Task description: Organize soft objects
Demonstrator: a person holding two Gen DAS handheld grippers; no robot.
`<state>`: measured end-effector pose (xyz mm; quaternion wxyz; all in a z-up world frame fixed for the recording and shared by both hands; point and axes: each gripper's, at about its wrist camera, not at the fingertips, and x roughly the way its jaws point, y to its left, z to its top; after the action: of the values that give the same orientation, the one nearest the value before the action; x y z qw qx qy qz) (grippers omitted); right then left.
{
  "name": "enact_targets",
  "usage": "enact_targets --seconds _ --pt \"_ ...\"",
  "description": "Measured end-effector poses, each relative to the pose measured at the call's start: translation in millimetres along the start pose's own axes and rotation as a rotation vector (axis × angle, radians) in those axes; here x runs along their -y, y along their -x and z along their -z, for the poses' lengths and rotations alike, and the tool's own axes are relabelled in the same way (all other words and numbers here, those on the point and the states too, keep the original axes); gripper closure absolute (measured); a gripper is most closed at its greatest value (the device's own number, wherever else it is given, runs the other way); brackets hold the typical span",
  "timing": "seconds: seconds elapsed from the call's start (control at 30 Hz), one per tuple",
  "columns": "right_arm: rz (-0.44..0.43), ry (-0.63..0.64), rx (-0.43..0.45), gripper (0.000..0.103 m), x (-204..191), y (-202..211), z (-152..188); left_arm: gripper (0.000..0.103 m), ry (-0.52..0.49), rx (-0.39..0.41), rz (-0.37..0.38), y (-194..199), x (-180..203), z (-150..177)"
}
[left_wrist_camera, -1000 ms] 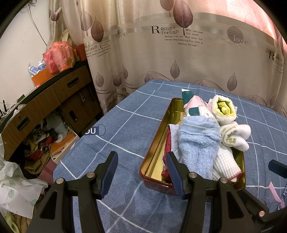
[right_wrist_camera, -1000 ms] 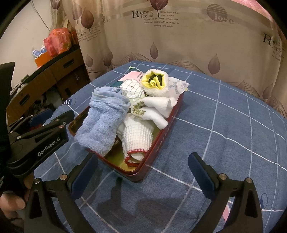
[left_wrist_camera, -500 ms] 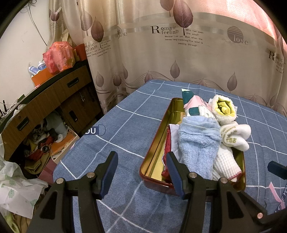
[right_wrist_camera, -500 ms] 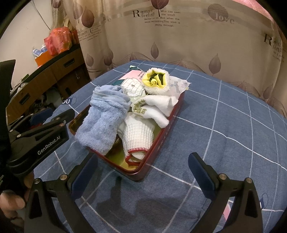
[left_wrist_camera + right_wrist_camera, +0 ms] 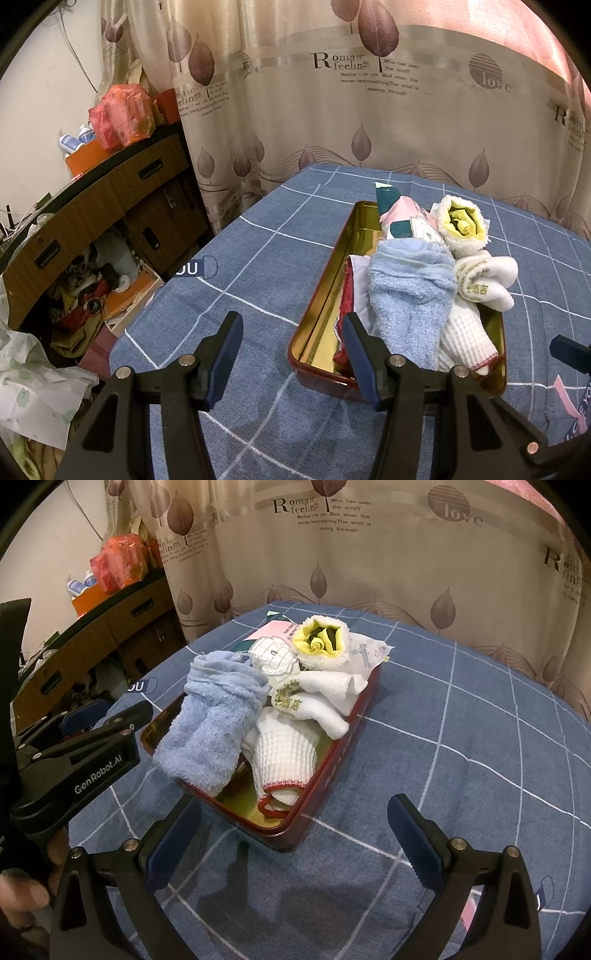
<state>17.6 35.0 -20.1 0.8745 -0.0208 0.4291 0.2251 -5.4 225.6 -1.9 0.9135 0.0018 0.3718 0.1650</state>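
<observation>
Red cloth [image 5: 346, 295] inside tin [image 5: 325, 280] shows only from left; both tools [image 5: 291, 334] [image 5: 291, 819] gape, empty.

Both grippers are hovering just short of the tin's [image 5: 317, 771] near end, tilting downward with jaws spread and empty, the left gripper [image 5: 291, 350] beside the right gripper [image 5: 295, 827].

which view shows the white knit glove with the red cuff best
The right wrist view: the white knit glove lies unobstructed, red cuff facing the camera. In the left wrist view the glove is partly hidden behind the blue towel.
</observation>
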Motion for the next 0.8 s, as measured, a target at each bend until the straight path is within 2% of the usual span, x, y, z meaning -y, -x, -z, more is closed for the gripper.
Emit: enact_targets --seconds 0.8 --pt "-0.005 0.012 -0.005 0.003 -2.7 -2.5 1.5 0.046 0.009 -0.004 0.001 -1.8 -2.5 0.7"
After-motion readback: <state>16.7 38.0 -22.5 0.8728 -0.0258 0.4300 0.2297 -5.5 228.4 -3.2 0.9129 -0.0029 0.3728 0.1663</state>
